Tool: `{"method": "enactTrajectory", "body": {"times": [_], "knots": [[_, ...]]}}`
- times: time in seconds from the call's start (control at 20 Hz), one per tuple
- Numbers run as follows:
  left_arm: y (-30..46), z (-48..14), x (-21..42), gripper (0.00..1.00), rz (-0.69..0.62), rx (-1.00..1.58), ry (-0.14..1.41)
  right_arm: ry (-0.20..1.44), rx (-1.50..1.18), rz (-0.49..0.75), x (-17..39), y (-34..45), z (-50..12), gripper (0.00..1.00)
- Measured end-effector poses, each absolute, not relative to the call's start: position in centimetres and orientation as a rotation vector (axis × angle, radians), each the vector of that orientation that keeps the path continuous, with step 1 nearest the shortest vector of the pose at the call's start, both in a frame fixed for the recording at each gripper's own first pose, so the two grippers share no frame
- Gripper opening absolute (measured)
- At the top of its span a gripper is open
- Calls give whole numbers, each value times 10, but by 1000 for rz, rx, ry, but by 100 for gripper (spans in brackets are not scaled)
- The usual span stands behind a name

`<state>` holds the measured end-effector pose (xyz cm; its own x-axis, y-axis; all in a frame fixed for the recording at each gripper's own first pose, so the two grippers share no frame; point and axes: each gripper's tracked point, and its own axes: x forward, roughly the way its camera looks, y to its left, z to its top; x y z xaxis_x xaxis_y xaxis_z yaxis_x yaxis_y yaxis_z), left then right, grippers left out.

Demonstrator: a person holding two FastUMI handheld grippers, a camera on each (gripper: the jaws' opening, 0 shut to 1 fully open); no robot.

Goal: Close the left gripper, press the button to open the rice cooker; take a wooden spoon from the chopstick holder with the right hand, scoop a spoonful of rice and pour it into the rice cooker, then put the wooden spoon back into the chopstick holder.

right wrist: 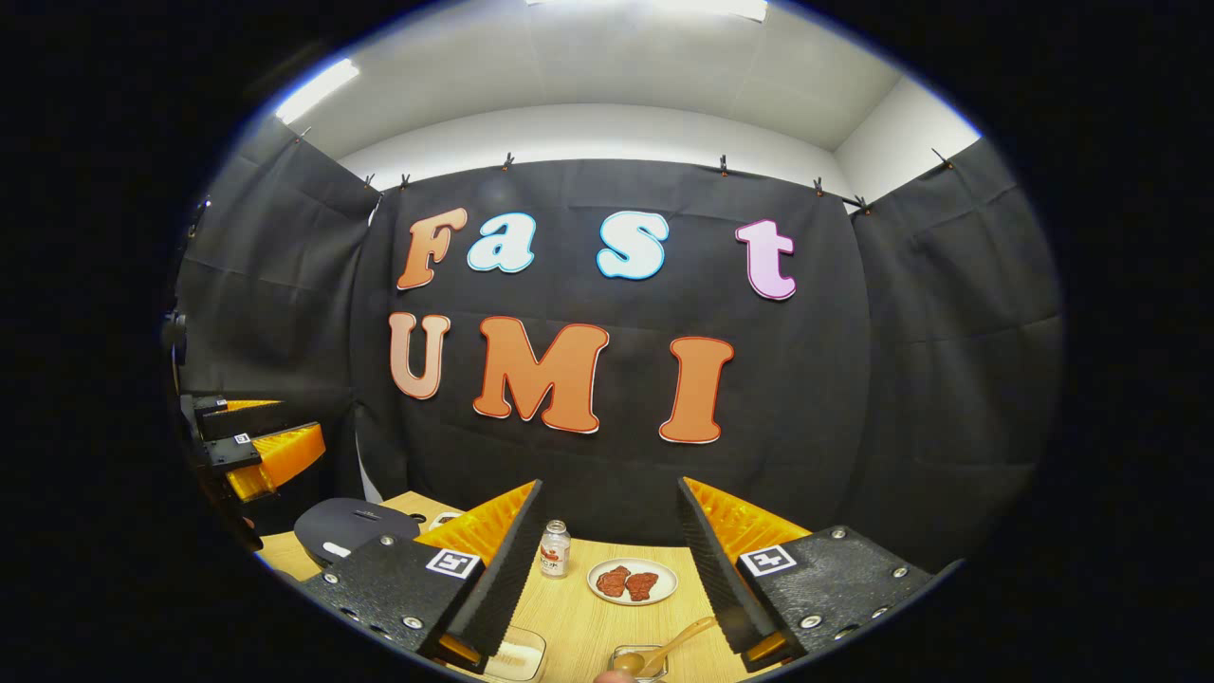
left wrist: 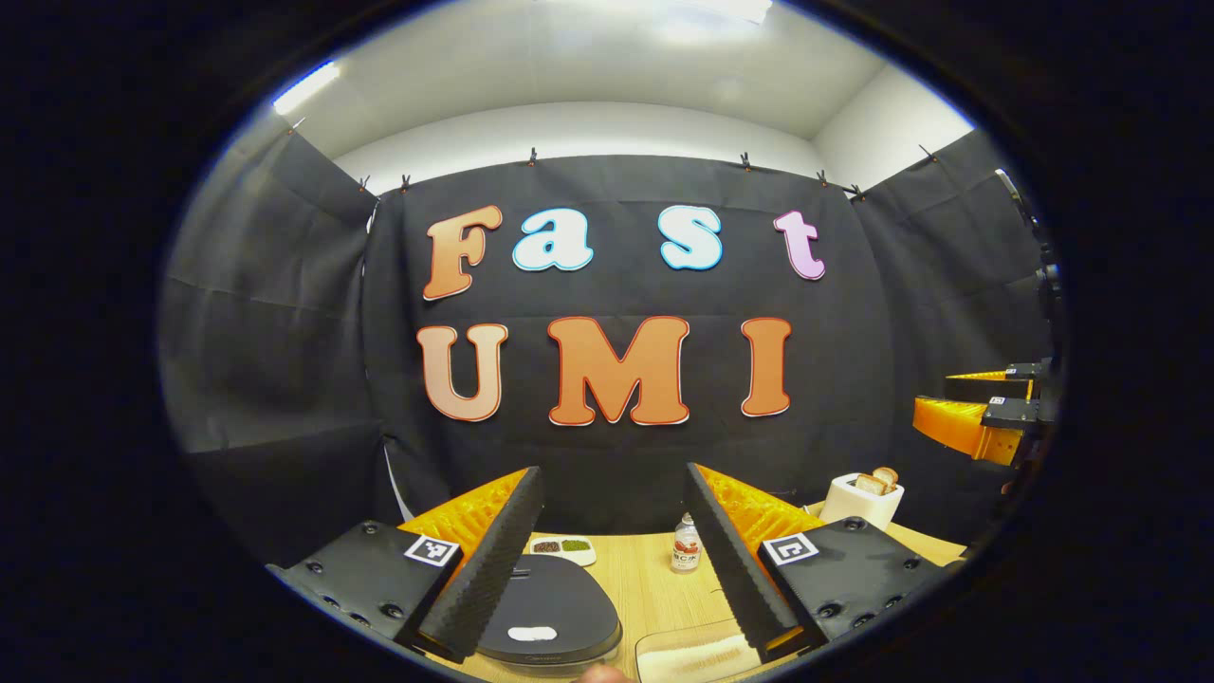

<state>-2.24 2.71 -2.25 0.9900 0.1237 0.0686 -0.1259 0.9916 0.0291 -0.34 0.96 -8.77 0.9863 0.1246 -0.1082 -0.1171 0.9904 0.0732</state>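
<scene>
Left gripper view, from left to right: the left gripper (left wrist: 607, 560) points forward over a light wooden table (left wrist: 654, 579), its two fingers spread wide apart and holding nothing. Each finger base carries a small square black-and-white marker, a pattern rather than readable writing. Between the fingers, low on the left, sits the rice cooker (left wrist: 550, 607), dark, with its lid down and a pale oval patch on top. Behind it lies a small white dish (left wrist: 562, 547) with a dark and a green filling. Near the middle stands a small bottle (left wrist: 686, 550) with a white cap and a red-and-white label whose print is too small to read. At the bottom edge, partly behind the right finger, is a clear container of rice (left wrist: 692, 655). Further right stands a white toaster (left wrist: 861, 500) with bread slices in it. At the far right the right gripper (left wrist: 977, 408) hangs in the air, well apart; its opening cannot be judged there.

Right gripper view, from left to right: the left gripper (right wrist: 251, 441) is at the far left, above the rice cooker (right wrist: 351, 526). The right gripper (right wrist: 607, 569) has its fingers wide apart and empty. Between them stand the bottle (right wrist: 555, 550) and a white plate (right wrist: 633, 581) with two reddish pieces. At the bottom, the rice container (right wrist: 517, 656) lies by the left finger, and the wooden spoon (right wrist: 664, 648) rests in a small clear holder (right wrist: 637, 661).
</scene>
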Motion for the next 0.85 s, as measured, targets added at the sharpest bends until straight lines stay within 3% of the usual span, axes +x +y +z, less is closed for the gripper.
{"method": "enactTrajectory", "body": {"times": [0.85], "knots": [[4,-3,-22,98,72,51,-105,115,75,120,-5,4,-84,87]]}}
